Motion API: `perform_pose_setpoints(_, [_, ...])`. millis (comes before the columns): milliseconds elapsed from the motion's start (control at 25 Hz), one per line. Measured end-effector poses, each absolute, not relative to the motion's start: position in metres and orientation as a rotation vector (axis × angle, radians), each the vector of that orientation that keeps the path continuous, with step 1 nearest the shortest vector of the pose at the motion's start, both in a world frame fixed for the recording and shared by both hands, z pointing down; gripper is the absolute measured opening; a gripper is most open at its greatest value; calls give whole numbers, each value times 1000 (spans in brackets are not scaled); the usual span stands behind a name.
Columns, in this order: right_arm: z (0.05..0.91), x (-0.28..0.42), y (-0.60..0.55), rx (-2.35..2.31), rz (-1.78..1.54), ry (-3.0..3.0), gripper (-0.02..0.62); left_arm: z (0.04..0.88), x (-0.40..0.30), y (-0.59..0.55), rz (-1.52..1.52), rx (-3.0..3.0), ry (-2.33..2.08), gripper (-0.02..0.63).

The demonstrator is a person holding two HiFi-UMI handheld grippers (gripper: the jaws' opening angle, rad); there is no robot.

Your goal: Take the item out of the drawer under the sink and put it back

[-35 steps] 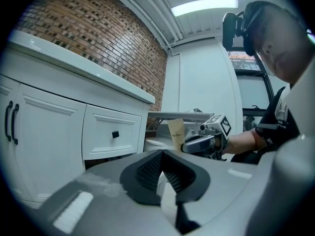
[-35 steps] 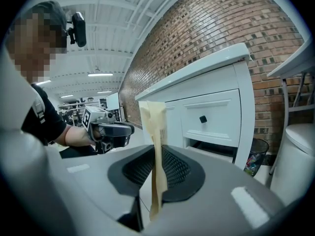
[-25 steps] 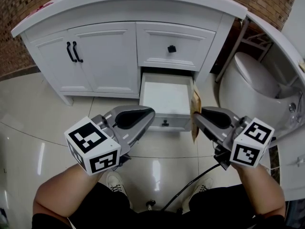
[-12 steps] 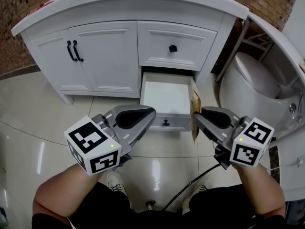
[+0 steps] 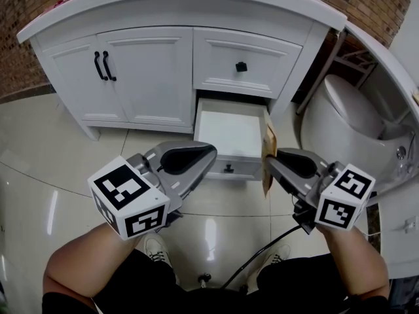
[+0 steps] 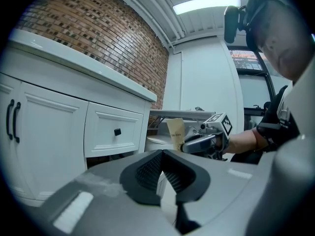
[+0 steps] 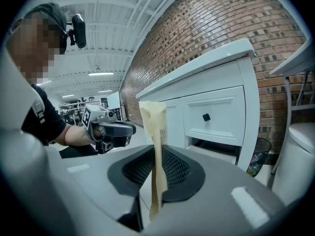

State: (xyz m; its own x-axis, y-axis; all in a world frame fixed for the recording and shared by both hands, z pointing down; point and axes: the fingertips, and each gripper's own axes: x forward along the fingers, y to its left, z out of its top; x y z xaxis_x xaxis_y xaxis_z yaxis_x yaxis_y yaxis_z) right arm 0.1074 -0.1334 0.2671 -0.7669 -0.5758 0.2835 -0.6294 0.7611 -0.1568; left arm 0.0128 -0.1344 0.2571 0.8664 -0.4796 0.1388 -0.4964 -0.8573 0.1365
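R gripper fingers clamped on tan paper packet, held upright at 3 o'clock of open drawer, prob. staged for put-back. Drawer seen empty. L gripper fingers together on nothing, parked at drawer's 8 o'clock, kept clear.

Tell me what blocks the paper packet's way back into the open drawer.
Nothing visible does. The right gripper is shut on the paper packet beside the right wall of the drawer, which is bare inside. The left gripper sits at its front left.
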Motion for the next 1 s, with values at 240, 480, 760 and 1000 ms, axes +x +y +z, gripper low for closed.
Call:
perform_pose_setpoints(240, [253, 106, -136, 987, 252, -2726, 54, 258, 10, -139, 145, 2866, -774, 6])
perform_pose_setpoints(480, [240, 96, -146, 988, 11, -2654, 54, 257, 5, -146, 127, 2854, -800, 6])
perform_pose_setpoints(760, [247, 90, -187, 993, -13, -2590, 54, 257, 3, -148, 120, 2845, -799, 6])
perform_pose_setpoints(1000, [263, 88, -238, 1011, -69, -2515, 54, 258, 3, -149, 117, 2839, -795, 6])
